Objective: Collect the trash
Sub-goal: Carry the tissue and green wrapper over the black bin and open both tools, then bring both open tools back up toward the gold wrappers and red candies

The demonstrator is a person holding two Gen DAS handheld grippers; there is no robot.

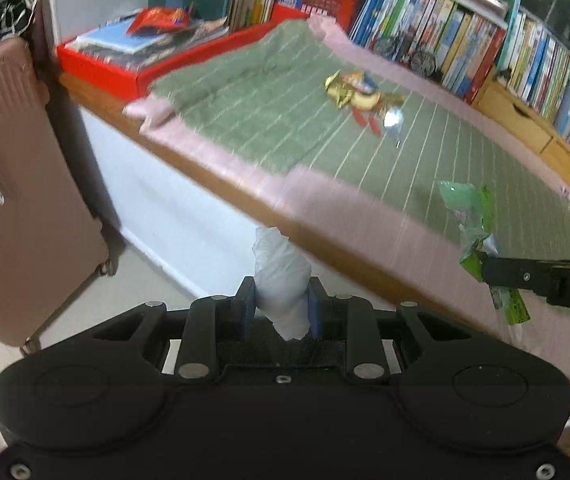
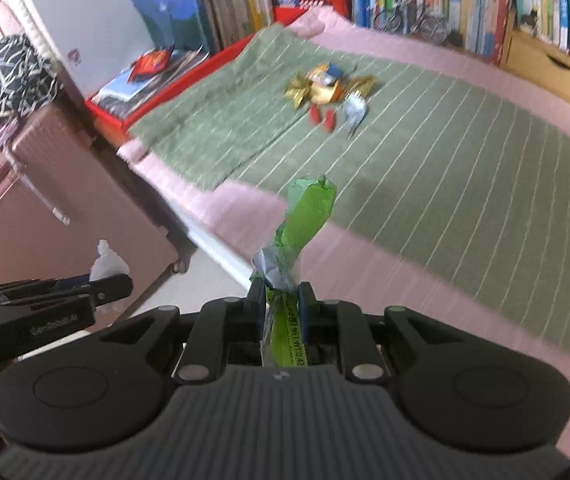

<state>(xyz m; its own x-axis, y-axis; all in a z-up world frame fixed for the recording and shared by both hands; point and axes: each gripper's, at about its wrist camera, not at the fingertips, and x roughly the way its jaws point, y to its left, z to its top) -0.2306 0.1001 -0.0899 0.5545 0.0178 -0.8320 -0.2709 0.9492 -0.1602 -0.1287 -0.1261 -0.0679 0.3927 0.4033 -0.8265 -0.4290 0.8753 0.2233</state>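
Both grippers carry trash at the edge of the bed.

The left gripper (image 1: 281,304) has its jaws clamped on a white tissue (image 1: 281,276); the right gripper (image 2: 283,300) has its jaws clamped on a green wrapper (image 2: 305,216). More wrappers (image 2: 327,92) lie in a heap on the green blanket (image 2: 445,152), well apart from both.
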